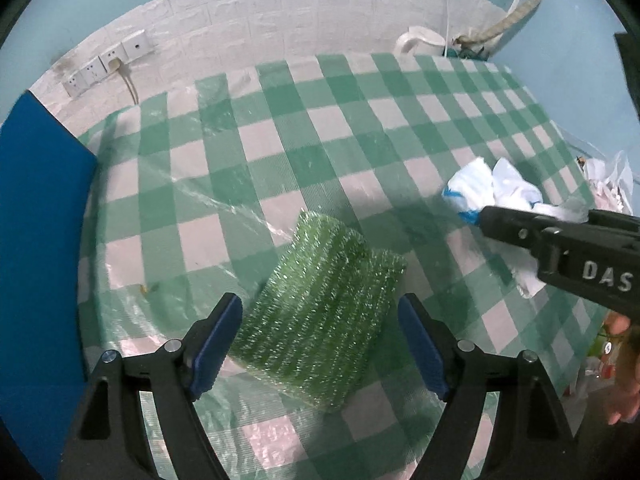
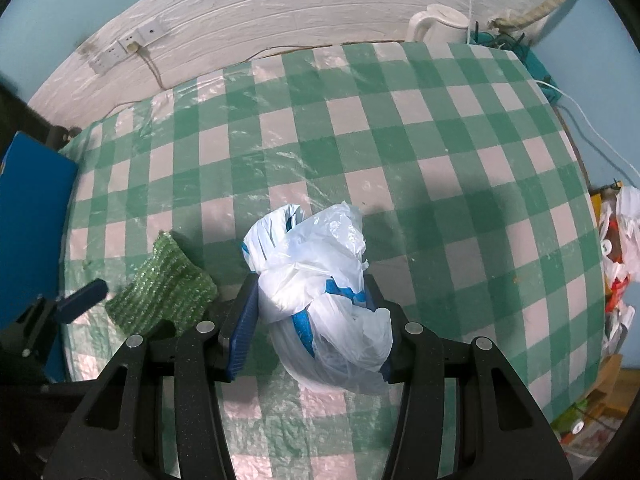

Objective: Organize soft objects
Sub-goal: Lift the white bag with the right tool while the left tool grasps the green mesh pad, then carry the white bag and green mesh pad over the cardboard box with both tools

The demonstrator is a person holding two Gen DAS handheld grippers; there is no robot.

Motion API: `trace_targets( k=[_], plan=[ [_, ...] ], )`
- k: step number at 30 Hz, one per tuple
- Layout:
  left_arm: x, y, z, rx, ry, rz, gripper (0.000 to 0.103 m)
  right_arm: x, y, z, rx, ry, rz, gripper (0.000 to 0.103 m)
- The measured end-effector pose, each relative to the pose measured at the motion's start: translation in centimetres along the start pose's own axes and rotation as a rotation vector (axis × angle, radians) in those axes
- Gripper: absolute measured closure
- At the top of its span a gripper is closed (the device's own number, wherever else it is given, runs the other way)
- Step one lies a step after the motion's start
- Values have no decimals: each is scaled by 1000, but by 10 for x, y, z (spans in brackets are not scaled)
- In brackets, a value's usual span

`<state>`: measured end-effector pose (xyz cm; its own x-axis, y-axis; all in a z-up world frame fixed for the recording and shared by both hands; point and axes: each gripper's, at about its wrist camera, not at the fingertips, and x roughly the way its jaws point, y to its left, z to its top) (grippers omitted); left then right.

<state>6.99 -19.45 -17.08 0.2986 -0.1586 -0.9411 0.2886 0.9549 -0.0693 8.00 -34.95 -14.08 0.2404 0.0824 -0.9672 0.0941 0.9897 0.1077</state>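
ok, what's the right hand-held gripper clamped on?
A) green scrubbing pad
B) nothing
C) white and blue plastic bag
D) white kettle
C: in the right wrist view the right hand-held gripper has both pads pressed on the crumpled plastic bag; the green scrubbing pad lies to its side on the table.

both views were dimly lit with a cool, bluish-green cast. soft shadows fell across the checked cloth (image 1: 320, 128) near the sponge (image 1: 320, 320) and the bag (image 2: 320, 292). a clear plastic cover threw pale glare in streaks and wrinkles. fisheye bending curved the wall (image 2: 280, 12) and table edges strongly — black vignette filled the corners. the far rims looked soft, and the centre stayed fairly sharp.
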Motion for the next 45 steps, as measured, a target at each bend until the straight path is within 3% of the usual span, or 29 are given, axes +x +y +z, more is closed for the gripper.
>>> trace_targets(
  k=[7,14,17,19,22,25,29,45],
  plan=[
    [16,-6,-4,26,36,22,21,4,-4,-3,7,9,5,54],
    [24,-20,-11,122,30,100,21,8,-2,-2,7,17,7,54],
    [22,-19,-14,119,10,101,37,8,-1,-2,4,19,9,54],
    [19,-18,-15,108,-12,109,57,8,1,-1,1,18,10,54],
    [15,-13,-13,92,-24,114,79,8,2,-1,-3,16,11,54],
    [13,-1,-9,44,-19,78,84,6,4,-2,-11,14,12,54],
    [8,11,-7,-21,-13,26,85,2,6,-4,-20,8,12,54],
    [-30,31,-2,-45,-76,63,85,-26,39,-2,-86,-47,26,54]
  ],
)
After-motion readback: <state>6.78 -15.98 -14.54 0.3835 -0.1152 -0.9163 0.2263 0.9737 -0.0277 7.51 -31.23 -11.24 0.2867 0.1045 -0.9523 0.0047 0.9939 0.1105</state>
